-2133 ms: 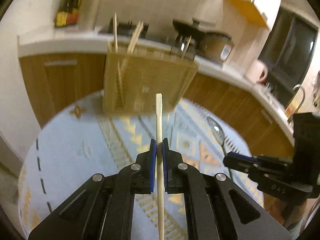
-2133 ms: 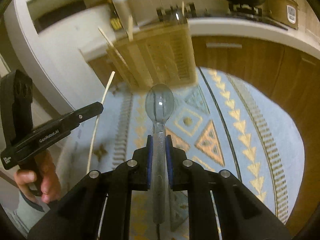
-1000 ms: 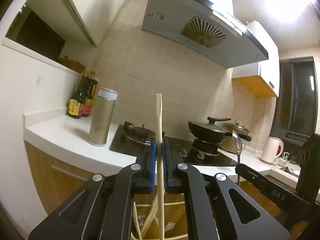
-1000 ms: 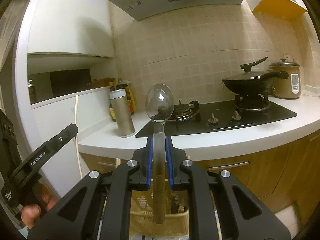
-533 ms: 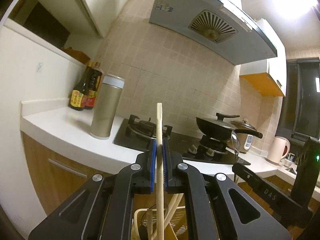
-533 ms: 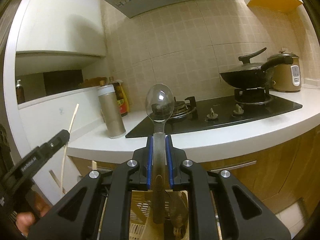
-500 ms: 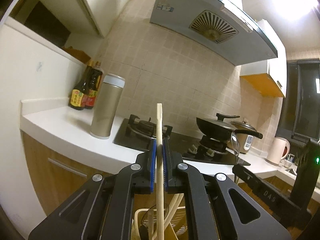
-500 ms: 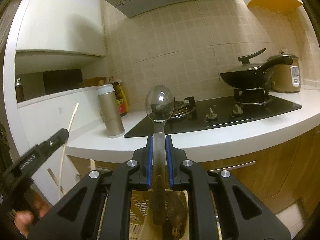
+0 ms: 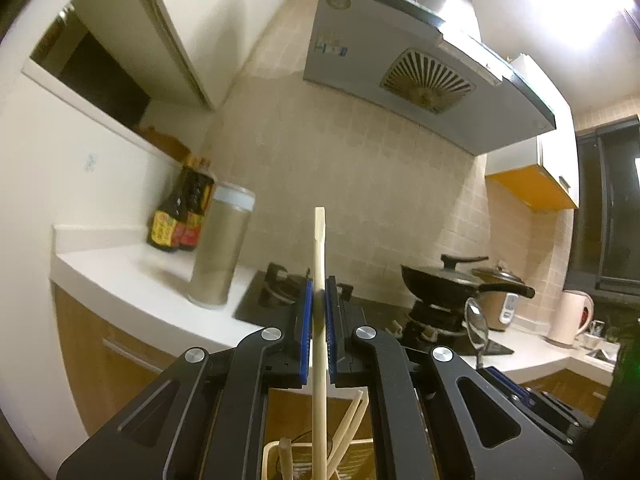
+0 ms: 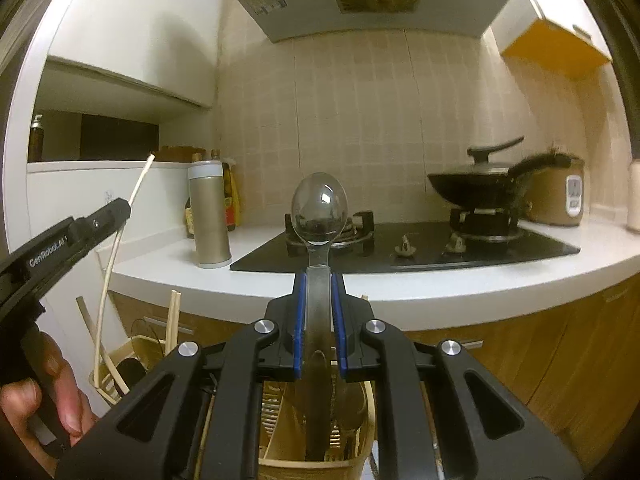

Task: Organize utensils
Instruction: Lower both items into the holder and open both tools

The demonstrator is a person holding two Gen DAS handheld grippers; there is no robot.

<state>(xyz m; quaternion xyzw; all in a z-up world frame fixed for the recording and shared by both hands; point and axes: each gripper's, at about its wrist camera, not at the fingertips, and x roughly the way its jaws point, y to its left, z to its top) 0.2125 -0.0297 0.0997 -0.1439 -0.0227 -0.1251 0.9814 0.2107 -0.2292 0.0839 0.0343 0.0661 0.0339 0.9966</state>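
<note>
My left gripper [image 9: 317,304] is shut on a pale wooden chopstick [image 9: 319,248], held upright with its lower end among other chopsticks [image 9: 348,420] in the beige utensil holder [image 9: 276,446] below. My right gripper [image 10: 319,304] is shut on a metal spoon [image 10: 319,208], bowl up, its handle reaching down into the beige holder [image 10: 312,462]. The left gripper [image 10: 120,210] with its chopstick [image 10: 120,236] also shows at the left of the right wrist view. The spoon [image 9: 475,326] shows at the right of the left wrist view.
Behind is a white counter [image 10: 420,284] with a black gas hob [image 10: 404,248], a frying pan [image 10: 476,192], a rice cooker [image 10: 560,196], a metal flask [image 10: 209,216] and sauce bottles [image 9: 176,220]. A range hood [image 9: 420,76] hangs above. Wooden cabinets [image 10: 560,344] stand below.
Both grippers have tilted from looking down at the table to facing the kitchen wall. Chopstick and spoon now stand upright with their lower ends in the holder, lower than half a second ago.
</note>
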